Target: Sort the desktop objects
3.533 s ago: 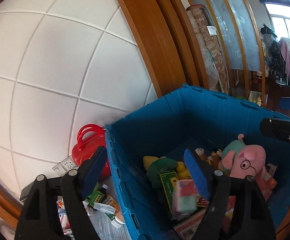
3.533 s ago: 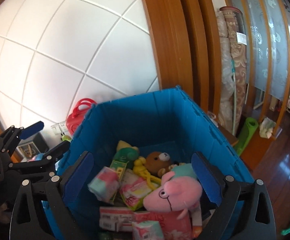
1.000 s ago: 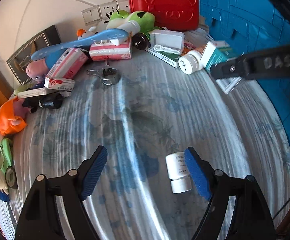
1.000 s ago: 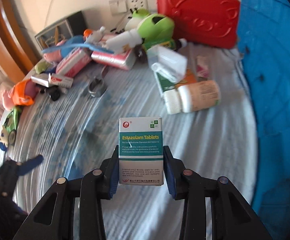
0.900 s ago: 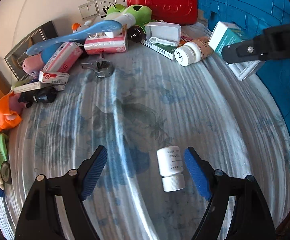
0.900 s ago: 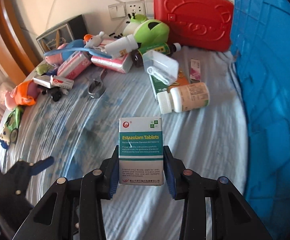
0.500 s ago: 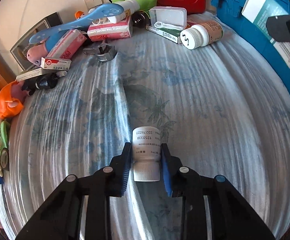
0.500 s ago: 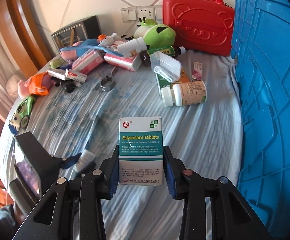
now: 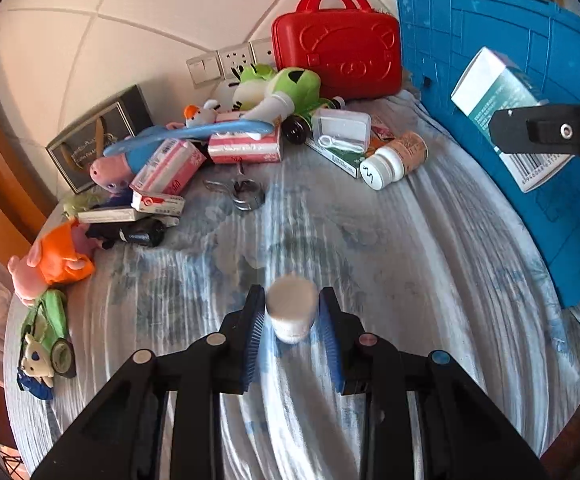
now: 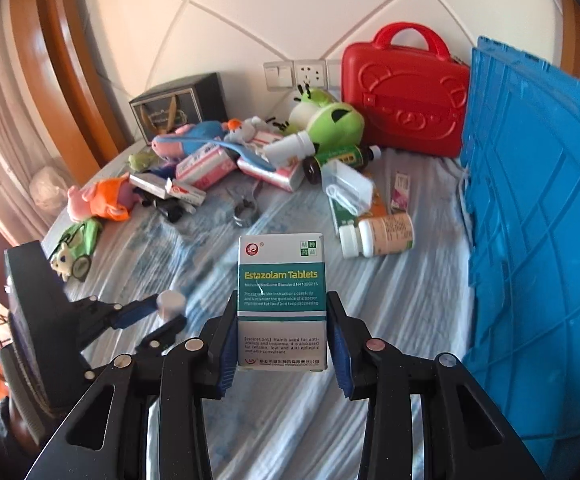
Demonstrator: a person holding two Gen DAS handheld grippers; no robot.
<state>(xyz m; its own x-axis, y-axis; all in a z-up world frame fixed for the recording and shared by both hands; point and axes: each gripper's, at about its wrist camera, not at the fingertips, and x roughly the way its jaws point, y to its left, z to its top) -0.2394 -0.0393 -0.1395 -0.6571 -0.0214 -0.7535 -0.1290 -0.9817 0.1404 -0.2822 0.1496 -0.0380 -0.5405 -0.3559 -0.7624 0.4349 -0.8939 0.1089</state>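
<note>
My left gripper is shut on a small white pill bottle, held above the blue patterned tablecloth; it also shows in the right wrist view. My right gripper is shut on a white and teal Estazolam Tablets box, lifted above the cloth; the box also shows in the left wrist view, in front of the blue crate.
The blue crate stands at the right. A red case stands at the back wall. Toys, medicine boxes, a lying pill bottle, a metal clip and a clear box crowd the back and left.
My left gripper closed on the white pill bottle and lifted it off the cloth. My right gripper rose and drew back with the tablets box in it.
</note>
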